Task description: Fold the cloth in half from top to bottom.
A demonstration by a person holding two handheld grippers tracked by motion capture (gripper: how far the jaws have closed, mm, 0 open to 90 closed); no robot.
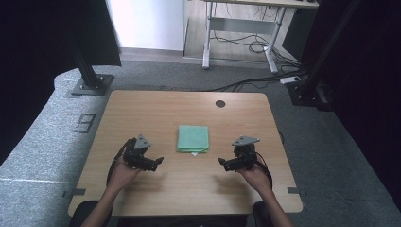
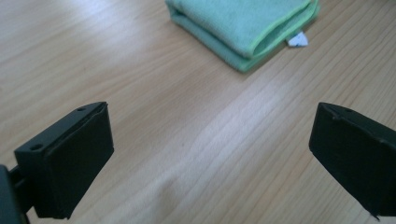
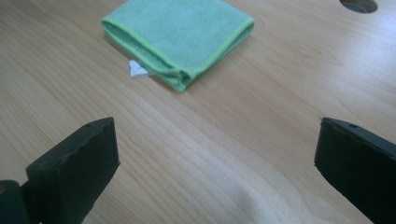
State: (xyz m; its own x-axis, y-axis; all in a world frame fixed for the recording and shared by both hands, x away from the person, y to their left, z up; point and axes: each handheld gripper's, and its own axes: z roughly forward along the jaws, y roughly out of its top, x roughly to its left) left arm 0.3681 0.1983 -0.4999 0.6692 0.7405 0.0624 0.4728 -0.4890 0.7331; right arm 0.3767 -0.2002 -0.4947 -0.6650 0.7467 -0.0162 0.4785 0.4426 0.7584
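Note:
A folded green cloth lies flat in the middle of the wooden table, a small white tag at its near edge. The left gripper hovers to the cloth's near left, held in a hand, its jaws wide open and empty. To the near right, the right gripper is held the same way, open and empty. In the left gripper view the cloth lies beyond the jaws with its tag. From the right gripper view the cloth is ahead and left, apart from the jaws.
A round cable hole sits near the table's far edge, also seen as a hole in the right gripper view. Black stands and cables are on the grey floor behind the table. A desk frame stands farther back.

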